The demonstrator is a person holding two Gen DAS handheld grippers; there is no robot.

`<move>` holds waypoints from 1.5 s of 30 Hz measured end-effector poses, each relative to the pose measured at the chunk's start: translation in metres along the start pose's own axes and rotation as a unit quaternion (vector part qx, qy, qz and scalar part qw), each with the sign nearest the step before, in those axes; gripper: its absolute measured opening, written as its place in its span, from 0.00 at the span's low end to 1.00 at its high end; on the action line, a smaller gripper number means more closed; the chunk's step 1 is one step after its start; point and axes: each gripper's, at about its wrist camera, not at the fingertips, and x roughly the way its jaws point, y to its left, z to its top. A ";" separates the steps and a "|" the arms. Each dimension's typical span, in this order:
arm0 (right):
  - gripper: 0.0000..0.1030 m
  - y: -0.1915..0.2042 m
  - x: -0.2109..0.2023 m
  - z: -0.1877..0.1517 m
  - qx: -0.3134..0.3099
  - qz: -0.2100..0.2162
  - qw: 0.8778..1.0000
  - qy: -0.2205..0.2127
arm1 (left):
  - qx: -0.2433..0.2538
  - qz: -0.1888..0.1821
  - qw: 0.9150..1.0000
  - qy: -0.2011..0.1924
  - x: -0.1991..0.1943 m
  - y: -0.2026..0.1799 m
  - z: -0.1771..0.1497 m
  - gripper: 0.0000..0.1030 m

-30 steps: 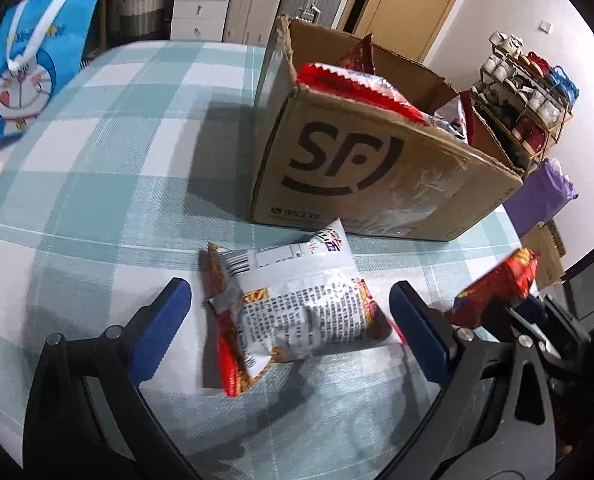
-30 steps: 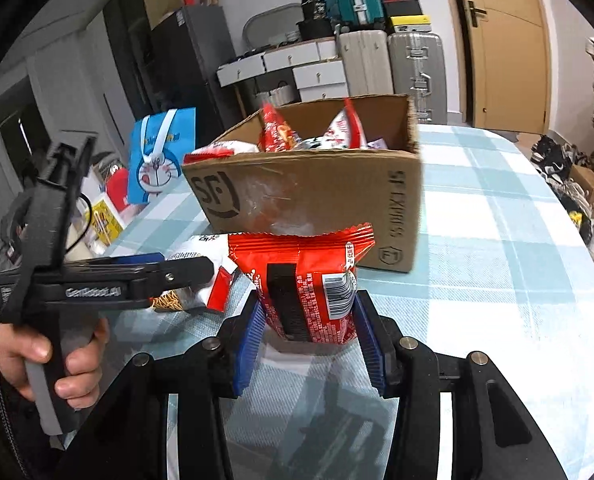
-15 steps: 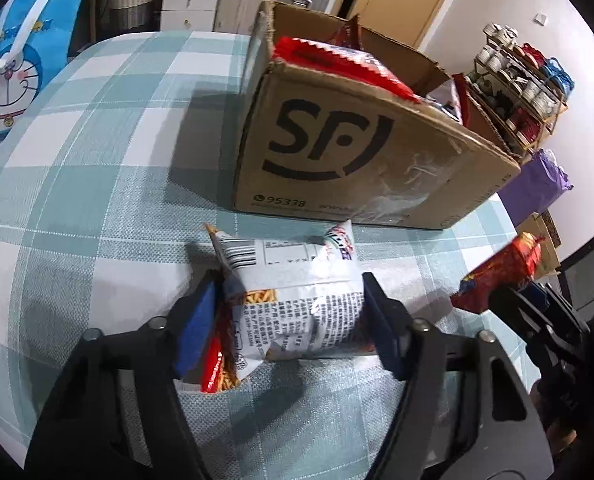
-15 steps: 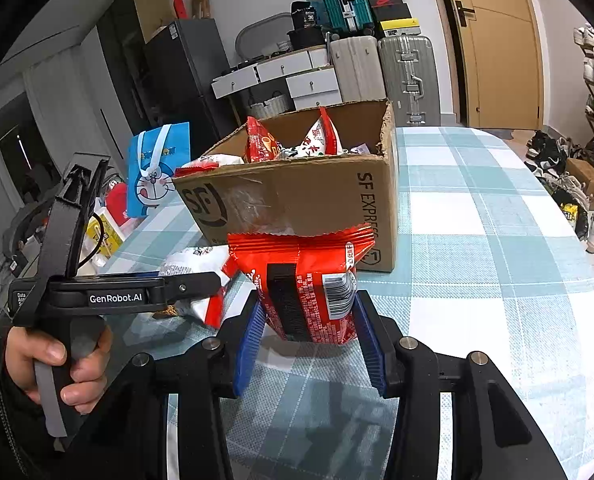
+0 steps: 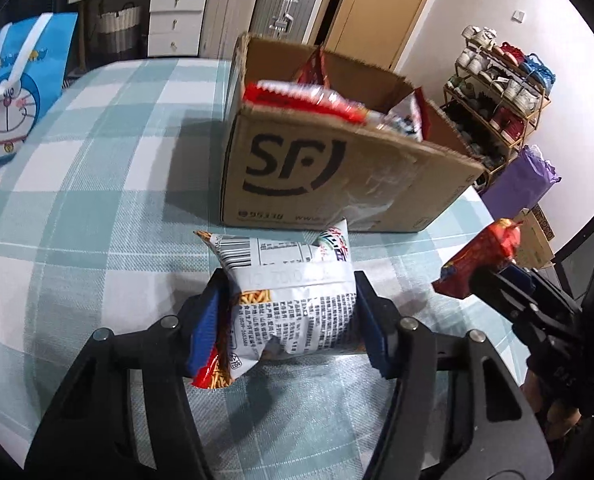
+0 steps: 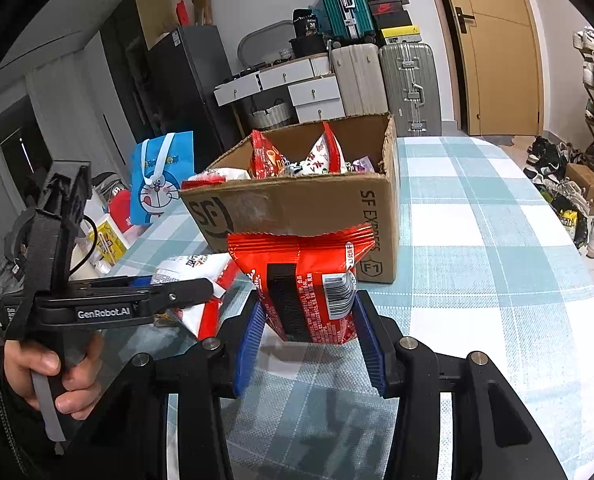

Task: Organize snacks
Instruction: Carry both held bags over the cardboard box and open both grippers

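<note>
A second ago the left gripper [image 5: 291, 316] stood spread around the silver-white crinkled snack packet [image 5: 293, 300]; now its jaws are closing, pinching it just above the teal-checked cloth surface [image 5: 97, 216]. The right gripper [image 6: 309, 330] stays clamped on the red foil snack bag [image 6: 305, 280] before the brown cardboard box [image 6: 309, 208]; suitcases [image 6: 405, 80] line the wall.

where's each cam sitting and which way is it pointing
Left wrist: on the left gripper, angled down over its fingers, closing on the white snack bag, toward the cardboard box; the right gripper shows at right.
Right wrist: on the right gripper, looking past the red snack bag it clamps; the left hand shows at left.
Shared: box, both bags, checked tablecloth, blue cartoon bag.
</note>
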 end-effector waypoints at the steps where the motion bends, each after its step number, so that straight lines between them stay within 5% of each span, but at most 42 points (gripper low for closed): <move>1: 0.44 0.000 -0.001 0.000 -0.001 0.000 1.000 -0.001 | 0.002 -0.002 1.000 -0.006 -0.004 -0.001 0.000 0.56; 24: 0.44 0.009 -0.036 0.026 0.010 0.001 0.999 -0.046 | 0.018 -0.005 0.995 -0.100 -0.096 -0.023 0.035 0.56; 45: 0.44 0.004 -0.031 0.090 0.021 -0.011 0.996 -0.080 | 0.034 -0.002 0.989 -0.146 -0.104 -0.038 0.106 0.56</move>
